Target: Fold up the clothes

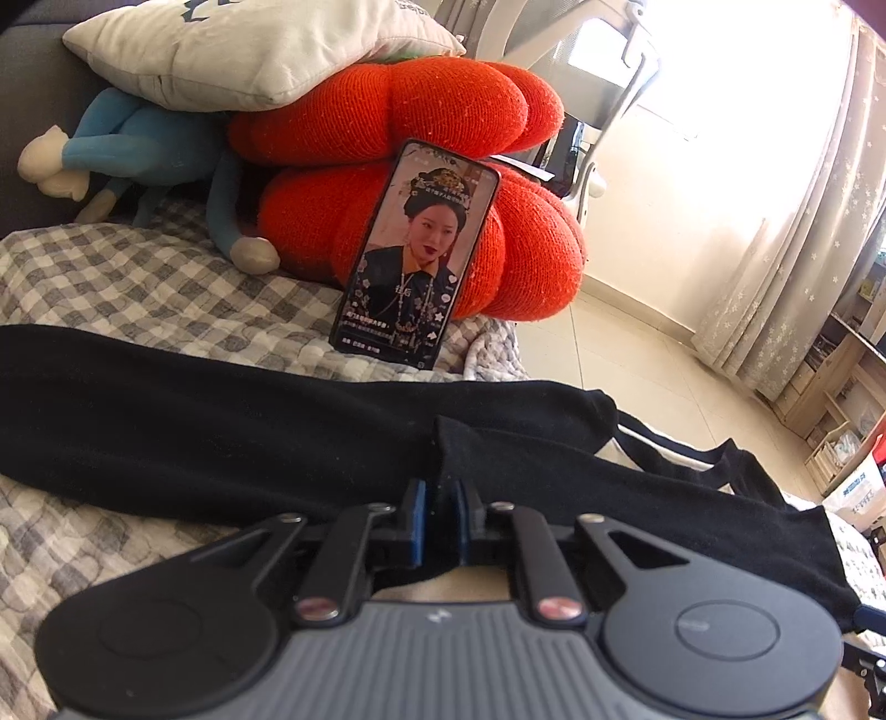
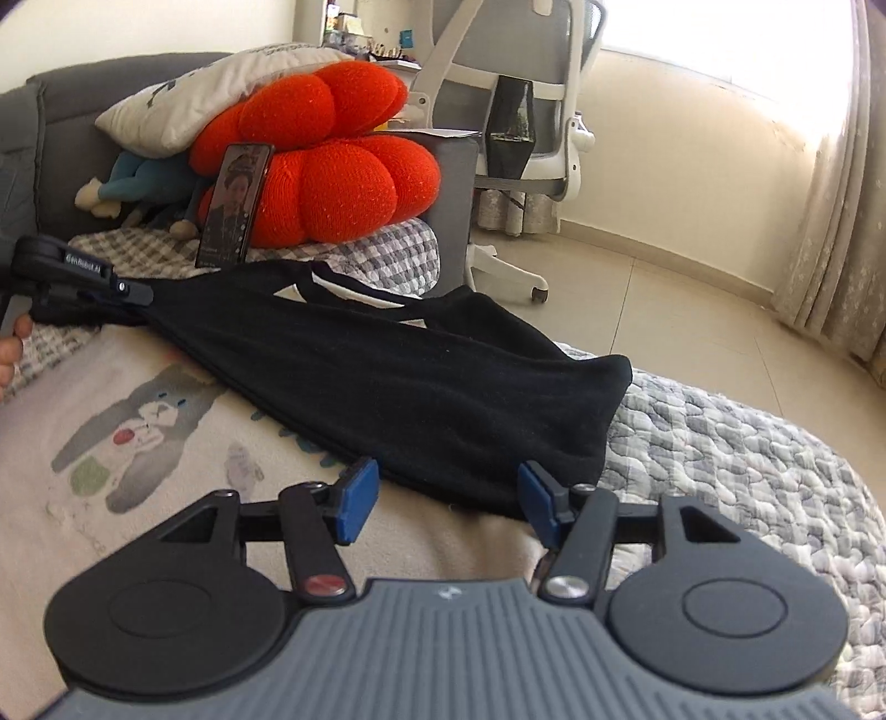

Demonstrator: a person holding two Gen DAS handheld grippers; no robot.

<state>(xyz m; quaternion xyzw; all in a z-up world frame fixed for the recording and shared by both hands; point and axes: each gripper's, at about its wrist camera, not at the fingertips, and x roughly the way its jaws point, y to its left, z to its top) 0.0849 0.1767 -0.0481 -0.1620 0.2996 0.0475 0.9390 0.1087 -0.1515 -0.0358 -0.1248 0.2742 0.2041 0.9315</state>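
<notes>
A black garment lies stretched across the bed, partly over a cream cloth with a cartoon print. My left gripper is shut on a fold of the black garment at its edge. It also shows in the right wrist view at the left, pinching the garment's far end. My right gripper is open, its blue pads either side of the garment's near corner, just above the bed.
A phone leans on red pumpkin cushions at the bed's head, with a blue plush toy and a white pillow. The checked quilt covers the bed. An office chair and curtains stand beyond.
</notes>
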